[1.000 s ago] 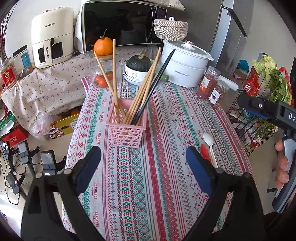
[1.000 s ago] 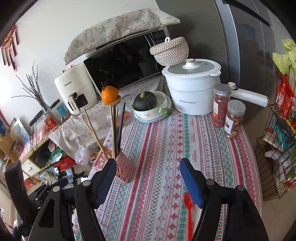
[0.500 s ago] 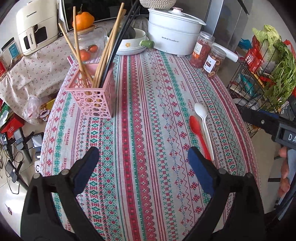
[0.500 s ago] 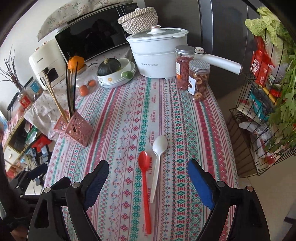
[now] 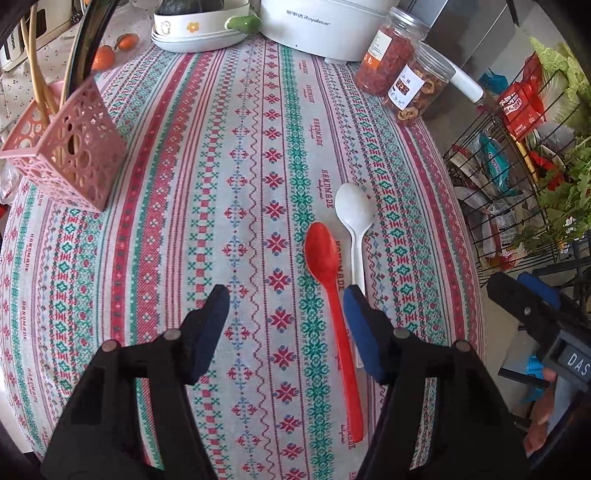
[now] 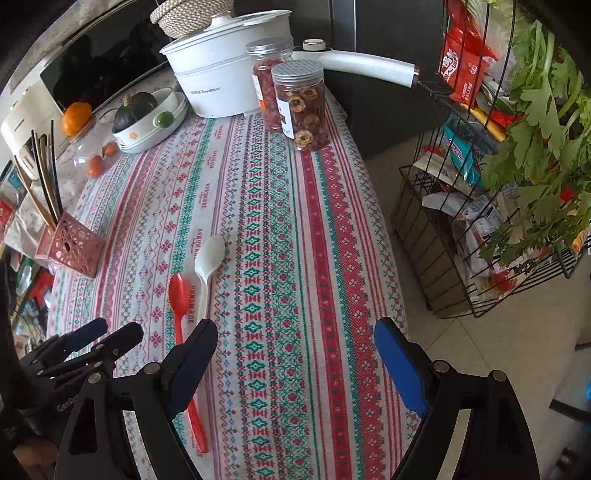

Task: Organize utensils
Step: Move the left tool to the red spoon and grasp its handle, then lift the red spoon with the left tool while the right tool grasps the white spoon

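Left wrist view: left gripper (image 5: 286, 317) spread wide over the red spoon (image 5: 332, 302), white spoon (image 5: 354, 225) just beside it on the tabletop (image 5: 236, 155). Pink utensil basket (image 5: 70, 155) with chopsticks (image 6: 42, 173) sits far left; right gripper (image 6: 295, 354) wide, holding nothing.

The white cooker (image 5: 314, 26) at the top of the left wrist view carries "Royalstar" in grey letters on its front. The striped tablecloth (image 5: 258, 184) repeats the word "HANDMADE" along its bands, readable beside the red spoon (image 5: 332, 295) and elsewhere. At the right edge of that view the right gripper (image 5: 569, 358) bears white letters "DAS", cut off by the frame. In the right wrist view, lower left, the left gripper (image 6: 66, 406) shows "GenRo", also cut off. The jar labels are too small to read.
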The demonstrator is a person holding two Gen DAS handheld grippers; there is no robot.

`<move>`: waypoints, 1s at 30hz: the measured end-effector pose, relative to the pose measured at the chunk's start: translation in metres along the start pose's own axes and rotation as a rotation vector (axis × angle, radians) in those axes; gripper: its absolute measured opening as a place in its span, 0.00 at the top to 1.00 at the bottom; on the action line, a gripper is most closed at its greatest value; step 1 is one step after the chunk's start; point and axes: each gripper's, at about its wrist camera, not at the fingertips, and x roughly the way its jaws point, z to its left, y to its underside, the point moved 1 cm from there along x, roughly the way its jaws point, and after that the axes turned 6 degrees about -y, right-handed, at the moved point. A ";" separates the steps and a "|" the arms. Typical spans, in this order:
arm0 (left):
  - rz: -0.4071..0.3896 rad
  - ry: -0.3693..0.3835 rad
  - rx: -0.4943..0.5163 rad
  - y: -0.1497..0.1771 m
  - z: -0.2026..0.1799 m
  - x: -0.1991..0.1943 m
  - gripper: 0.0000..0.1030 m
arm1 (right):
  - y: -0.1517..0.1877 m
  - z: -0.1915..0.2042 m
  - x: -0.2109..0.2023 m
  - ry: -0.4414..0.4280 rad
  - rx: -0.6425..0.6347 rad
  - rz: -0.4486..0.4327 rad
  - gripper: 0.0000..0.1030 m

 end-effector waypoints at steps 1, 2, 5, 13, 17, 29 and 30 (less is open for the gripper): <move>0.006 -0.003 -0.004 -0.002 -0.003 0.004 0.42 | -0.001 -0.003 0.001 -0.003 0.006 0.003 0.14; 0.011 -0.004 -0.009 -0.004 -0.006 0.008 0.45 | -0.001 -0.005 0.002 -0.007 0.009 0.005 0.14; 0.020 -0.018 -0.010 -0.008 -0.014 0.017 0.47 | -0.002 -0.008 0.004 -0.012 0.011 0.014 0.14; 0.025 -0.058 0.003 -0.013 -0.029 0.036 0.55 | -0.003 -0.011 0.011 -0.009 0.006 0.029 0.14; 0.022 -0.064 0.029 -0.016 -0.036 0.039 0.72 | -0.003 -0.010 0.014 -0.006 0.001 0.037 0.15; -0.059 -0.017 0.083 -0.016 0.002 0.005 0.73 | -0.011 0.011 0.031 -0.002 -0.019 0.058 0.14; -0.071 -0.015 0.093 -0.016 0.009 -0.001 0.73 | -0.013 0.014 0.034 -0.008 -0.018 0.062 0.14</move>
